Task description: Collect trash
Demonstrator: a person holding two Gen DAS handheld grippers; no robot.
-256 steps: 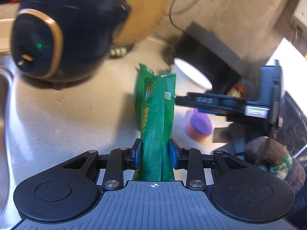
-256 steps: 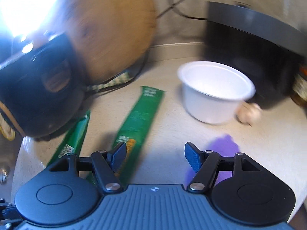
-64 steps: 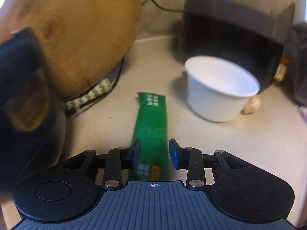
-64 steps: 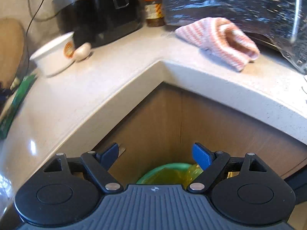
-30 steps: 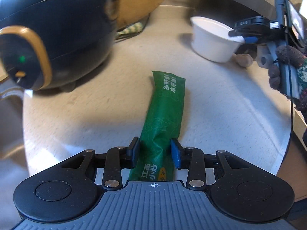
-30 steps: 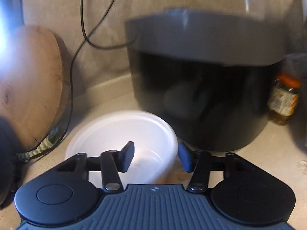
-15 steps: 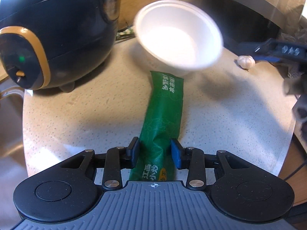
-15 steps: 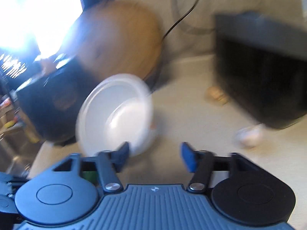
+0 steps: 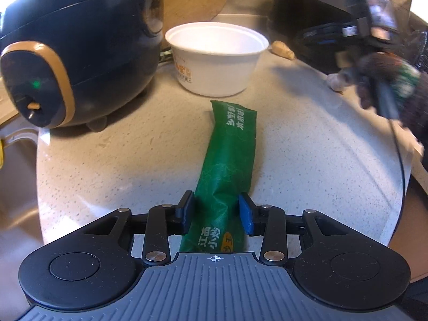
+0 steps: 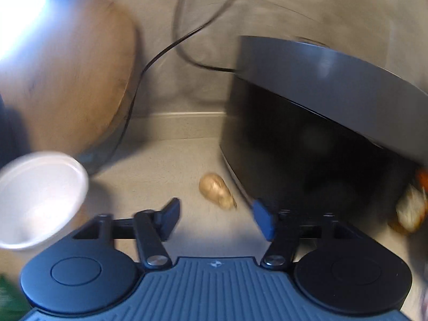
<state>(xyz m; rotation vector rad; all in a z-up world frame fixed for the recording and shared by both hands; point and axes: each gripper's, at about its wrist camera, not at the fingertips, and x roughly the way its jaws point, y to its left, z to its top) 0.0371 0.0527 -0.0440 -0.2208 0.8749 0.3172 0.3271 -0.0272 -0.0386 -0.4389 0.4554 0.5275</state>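
Speckled countertop (image 9: 307, 160) carries green wrapper (image 9: 230, 147), white bowl (image 9: 216, 56), rice cooker (image 9: 80, 45), ginger (image 10: 218, 191).

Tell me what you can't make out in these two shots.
- Green wrapper: near end hidden under the left gripper body, left wrist view.
- White bowl: motion-blurred, print unreadable, right wrist view.
- Orange-lidded jar: blurred, cut by the right edge.
- Right gripper: sharp, open, empty.

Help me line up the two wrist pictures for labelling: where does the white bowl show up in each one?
Left wrist: the white bowl stands upright on the counter, upper middle, beyond the green wrapper's far end.
Right wrist: the bowl is blurred at the left edge, left of the open jaws.
Shared landmark: the tan ginger piece beside the black appliance.
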